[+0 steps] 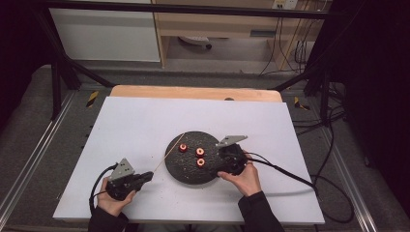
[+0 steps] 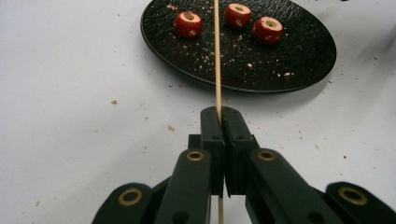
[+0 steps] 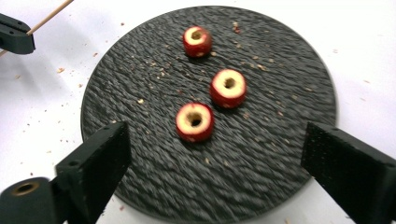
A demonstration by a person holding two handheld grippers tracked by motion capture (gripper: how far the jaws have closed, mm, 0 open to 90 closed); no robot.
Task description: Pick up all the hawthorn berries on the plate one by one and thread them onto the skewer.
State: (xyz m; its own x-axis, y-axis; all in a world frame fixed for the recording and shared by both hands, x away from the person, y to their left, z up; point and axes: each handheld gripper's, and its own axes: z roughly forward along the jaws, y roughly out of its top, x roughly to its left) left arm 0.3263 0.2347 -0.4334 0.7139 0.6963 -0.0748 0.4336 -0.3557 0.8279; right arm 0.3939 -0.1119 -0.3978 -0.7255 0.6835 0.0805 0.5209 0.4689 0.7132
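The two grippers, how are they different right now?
The left gripper is shut on a thin wooden skewer; the right gripper is open, with nothing between its jaws. The left gripper sits over the white table beside the black plate; the right gripper hangs over the plate, above three red cored fruits. Both are black and hand-held.

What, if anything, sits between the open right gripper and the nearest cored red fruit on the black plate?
Nothing visible. The right gripper hangs open over the black plate, with the nearest fruit just beyond its jaws. Between them lie bare plate and crumbs. The skewer is off to the side in the left gripper.
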